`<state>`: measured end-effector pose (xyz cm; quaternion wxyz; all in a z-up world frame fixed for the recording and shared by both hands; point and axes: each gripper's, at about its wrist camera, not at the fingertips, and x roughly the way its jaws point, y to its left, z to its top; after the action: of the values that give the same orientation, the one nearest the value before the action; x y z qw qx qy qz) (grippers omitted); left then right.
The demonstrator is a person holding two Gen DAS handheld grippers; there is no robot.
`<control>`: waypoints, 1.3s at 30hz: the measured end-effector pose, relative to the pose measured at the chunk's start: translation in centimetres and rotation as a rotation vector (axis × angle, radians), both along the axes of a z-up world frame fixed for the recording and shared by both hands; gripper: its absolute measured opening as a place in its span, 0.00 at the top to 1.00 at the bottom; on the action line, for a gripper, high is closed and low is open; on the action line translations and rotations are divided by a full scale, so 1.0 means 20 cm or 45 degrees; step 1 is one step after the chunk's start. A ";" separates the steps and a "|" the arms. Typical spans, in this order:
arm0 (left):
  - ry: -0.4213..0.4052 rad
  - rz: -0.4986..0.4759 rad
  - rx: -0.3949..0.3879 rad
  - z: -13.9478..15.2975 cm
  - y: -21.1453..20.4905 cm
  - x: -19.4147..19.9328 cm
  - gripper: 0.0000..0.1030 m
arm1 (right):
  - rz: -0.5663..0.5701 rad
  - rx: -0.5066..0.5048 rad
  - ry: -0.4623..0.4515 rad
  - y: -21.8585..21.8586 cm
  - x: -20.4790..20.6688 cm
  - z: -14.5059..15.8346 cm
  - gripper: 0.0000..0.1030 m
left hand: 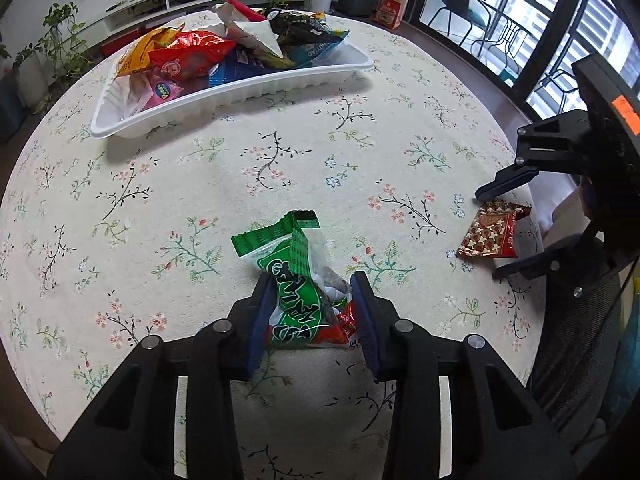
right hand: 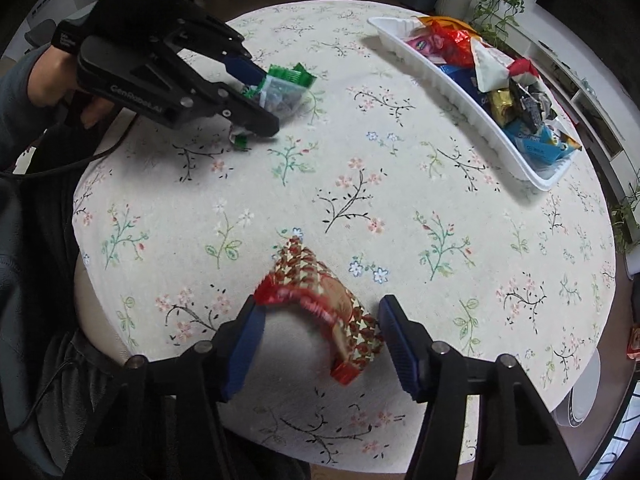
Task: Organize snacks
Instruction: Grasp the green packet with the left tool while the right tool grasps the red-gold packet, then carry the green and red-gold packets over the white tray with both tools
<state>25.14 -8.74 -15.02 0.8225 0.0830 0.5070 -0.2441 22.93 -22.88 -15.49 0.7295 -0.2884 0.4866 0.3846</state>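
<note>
A green snack packet (left hand: 298, 280) stands between the fingers of my left gripper (left hand: 312, 316), which is shut on it just above the floral tablecloth; it also shows in the right wrist view (right hand: 282, 88). A red patterned snack packet (right hand: 324, 304) lies between the open fingers of my right gripper (right hand: 320, 336), near the table's near edge. The same packet (left hand: 494, 234) shows in the left wrist view under the right gripper (left hand: 490, 234). A white tray (left hand: 240, 94) full of snack bags sits at the far side.
The white tray (right hand: 452, 92) holds several bags in red, yellow, blue and black. The round table has a floral cloth (right hand: 360, 184). Potted plants (left hand: 60, 40), a low white shelf and a glass balcony door stand beyond the table.
</note>
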 end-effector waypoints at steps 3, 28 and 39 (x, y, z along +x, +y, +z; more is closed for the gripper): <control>0.009 0.006 -0.019 0.00 0.02 0.01 0.67 | 0.004 0.010 0.017 0.00 0.03 -0.01 0.44; -0.019 0.037 -0.082 0.04 0.15 -0.02 0.72 | -0.062 0.153 0.092 0.00 0.00 0.07 0.78; -0.028 0.078 -0.168 0.08 0.26 -0.03 0.73 | -0.186 0.301 0.030 -0.06 0.00 0.18 0.78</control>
<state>24.45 -3.58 -13.37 0.8387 0.0157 0.4832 -0.2508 22.86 -24.07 -11.87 0.7788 -0.1596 0.4661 0.3883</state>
